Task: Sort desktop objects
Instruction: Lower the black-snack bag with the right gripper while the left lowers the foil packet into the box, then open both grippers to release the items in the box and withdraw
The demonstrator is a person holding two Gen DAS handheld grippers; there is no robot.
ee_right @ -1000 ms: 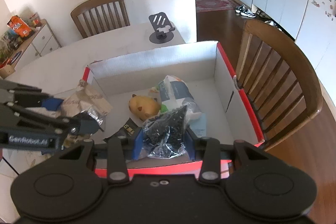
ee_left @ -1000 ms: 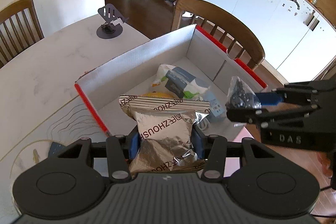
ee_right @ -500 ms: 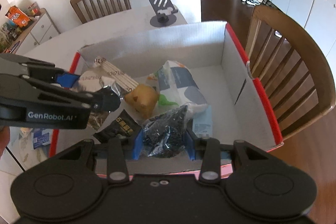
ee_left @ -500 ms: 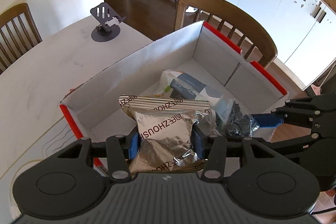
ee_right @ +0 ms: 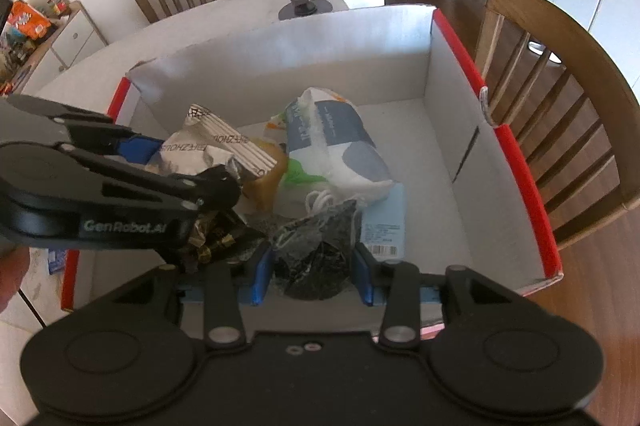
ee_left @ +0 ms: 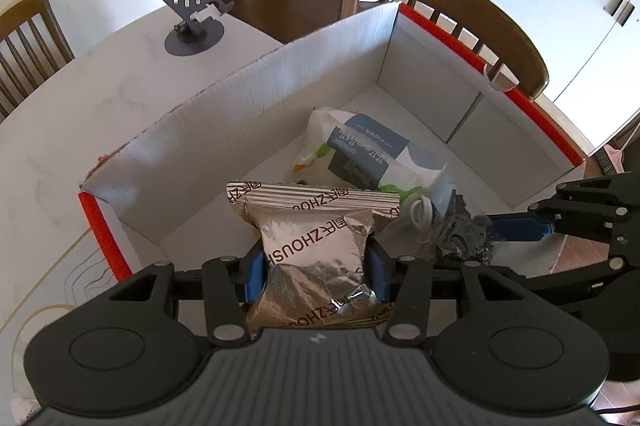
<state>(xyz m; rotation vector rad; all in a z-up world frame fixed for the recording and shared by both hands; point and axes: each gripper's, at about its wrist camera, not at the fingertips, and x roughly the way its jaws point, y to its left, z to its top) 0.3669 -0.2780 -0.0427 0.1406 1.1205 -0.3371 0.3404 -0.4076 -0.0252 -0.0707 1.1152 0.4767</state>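
My left gripper [ee_left: 316, 274] is shut on a silver foil snack bag [ee_left: 316, 246], held just above the floor of the red-edged cardboard box [ee_left: 280, 98]. In the right wrist view that same foil bag [ee_right: 208, 150] hangs at the left of the box [ee_right: 452, 162]. My right gripper [ee_right: 314, 274] is shut on a clear bag of small black pieces [ee_right: 316, 254], low inside the box near its front wall. In the box lie a white and blue-grey packet [ee_right: 336, 146], a yellow plush toy [ee_right: 268, 182], a light blue card [ee_right: 386, 222] and a dark packet [ee_right: 224, 234].
A grey phone stand [ee_left: 192, 22] sits on the white marble table [ee_left: 60, 114] behind the box. Wooden chairs [ee_right: 572, 98] stand to the right of the box and beyond the table. A person's hand [ee_right: 12, 274] shows at the left edge.
Both grippers have sunk into the box with their bags. The foil bag has moved from the box's left edge over its inside; the black bag has dropped from the front rim toward the floor.
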